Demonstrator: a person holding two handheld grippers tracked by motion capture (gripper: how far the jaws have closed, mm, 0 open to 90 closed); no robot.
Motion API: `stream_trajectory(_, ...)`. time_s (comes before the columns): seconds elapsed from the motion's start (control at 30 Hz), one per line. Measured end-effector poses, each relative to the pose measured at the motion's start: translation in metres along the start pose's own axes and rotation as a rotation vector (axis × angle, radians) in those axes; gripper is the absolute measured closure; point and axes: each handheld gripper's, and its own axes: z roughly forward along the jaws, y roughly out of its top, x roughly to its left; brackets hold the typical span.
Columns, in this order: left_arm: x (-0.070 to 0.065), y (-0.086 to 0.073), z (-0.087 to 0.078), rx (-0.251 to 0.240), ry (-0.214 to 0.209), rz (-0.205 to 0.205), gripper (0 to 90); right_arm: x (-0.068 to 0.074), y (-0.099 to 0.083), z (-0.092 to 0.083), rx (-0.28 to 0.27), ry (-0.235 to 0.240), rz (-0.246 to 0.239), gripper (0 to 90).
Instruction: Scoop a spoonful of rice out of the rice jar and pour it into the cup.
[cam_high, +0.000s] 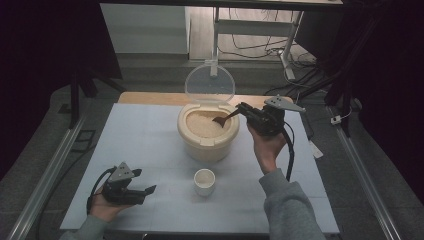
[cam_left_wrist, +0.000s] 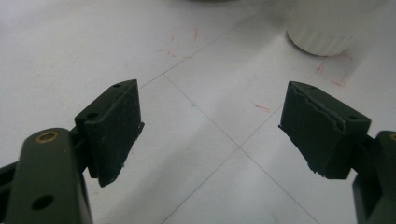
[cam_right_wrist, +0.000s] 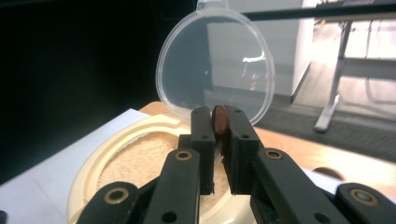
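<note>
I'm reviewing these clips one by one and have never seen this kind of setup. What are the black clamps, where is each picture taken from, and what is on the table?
There is no robot here: a person holds a hand-operated clamp in each hand. The high view looks down on the white table. The other two pictures come from cameras riding on each clamp, looking along its jaws. The left gripper rests open near the table's front edge, holding nothing. The right gripper is shut on the handle of a brown spoon, whose bowl is over the grain in a cream container. The container's clear lid stands open. A small white cup stands in front of the container.
</note>
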Motion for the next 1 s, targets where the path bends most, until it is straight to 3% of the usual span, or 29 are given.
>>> stream_trajectory(0.13, 0.0, 0.0, 0.0, 0.001, 0.0, 0.0, 20.4, -0.008, -0.01, 0.007, 0.006, 0.031, 0.105, 83.2)
stream_trajectory(0.4, 0.0, 0.0, 0.001, 0.004, 0.001, 0.002, 20.3, -0.027, -0.026, 0.012, -0.003, 0.074, 0.362, 82.5)
stream_trajectory(0.43, 0.0, 0.0, 0.001, 0.003, 0.001, 0.002, 20.3, -0.027, -0.026, 0.012, -0.003, 0.074, 0.362, 82.5)
stream_trajectory(0.57, 0.0, 0.0, 0.0, 0.0, 0.002, 0.0, 20.3, -0.033, -0.029, 0.011, -0.009, 0.092, 0.465, 82.5)
stream_trajectory(0.73, 0.0, 0.0, 0.0, 0.001, 0.001, 0.002, 20.3, -0.04, -0.03, 0.006, -0.011, 0.11, 0.558, 83.0)
stream_trajectory(0.9, 0.0, 0.0, 0.0, 0.0, 0.002, 0.003, 20.3, -0.045, -0.03, 0.003, -0.023, 0.125, 0.631, 83.3)
stream_trajectory(1.0, 0.0, 0.0, 0.0, 0.003, 0.001, 0.006, 20.4, -0.046, -0.03, 0.003, -0.015, 0.122, 0.644, 83.3)
